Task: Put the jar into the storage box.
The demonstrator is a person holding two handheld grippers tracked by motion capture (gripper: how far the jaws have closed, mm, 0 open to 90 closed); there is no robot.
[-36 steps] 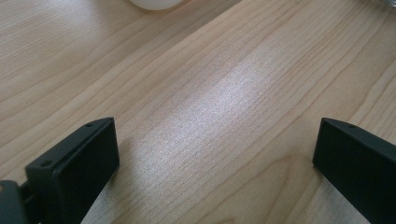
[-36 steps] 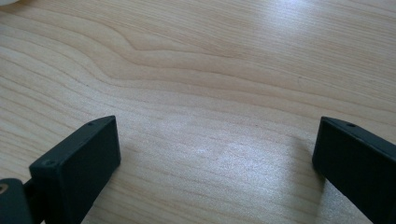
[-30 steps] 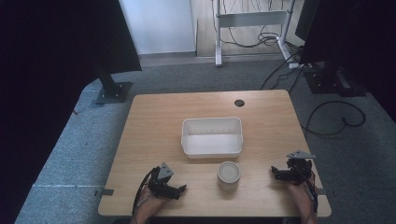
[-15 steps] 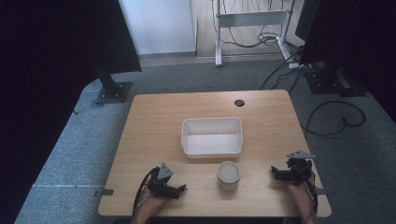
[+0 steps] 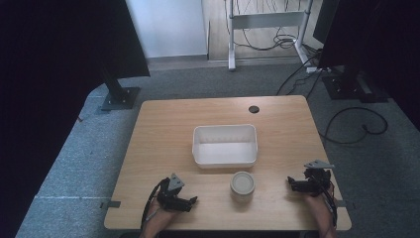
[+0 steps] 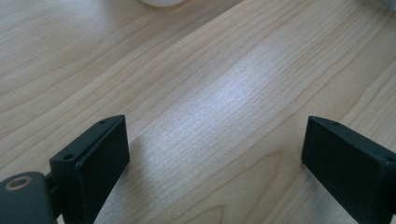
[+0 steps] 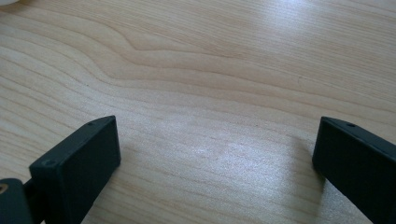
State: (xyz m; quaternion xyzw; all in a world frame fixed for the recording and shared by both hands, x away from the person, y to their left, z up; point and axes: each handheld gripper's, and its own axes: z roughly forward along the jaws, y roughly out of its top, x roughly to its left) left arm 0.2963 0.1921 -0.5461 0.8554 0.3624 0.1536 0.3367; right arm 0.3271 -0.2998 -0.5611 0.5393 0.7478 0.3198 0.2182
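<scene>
A white rectangular bin [image 5: 225, 145] sits in the middle of the wooden table [image 5: 163, 129]. In front of it stands a small round jar with a pale lid [image 5: 242, 185]. My left gripper [image 5: 192, 201] rests near the front edge, left of the jar, pointing right toward it. In the left gripper view its jaws stand wide apart over bare wood, so the left gripper [image 6: 215, 154] is open. My right gripper [image 5: 290, 183] lies at the front right, pointing left toward the jar. The right gripper [image 7: 217, 158] is open too, with nothing between its jaws.
A round cable hole [image 5: 253, 109] marks the table's far edge. Beyond the table stand a black monitor-stand base [image 5: 119, 96] at the left, a white frame [image 5: 262, 22] at the back and cables [image 5: 356, 124] on the grey carpet at the right.
</scene>
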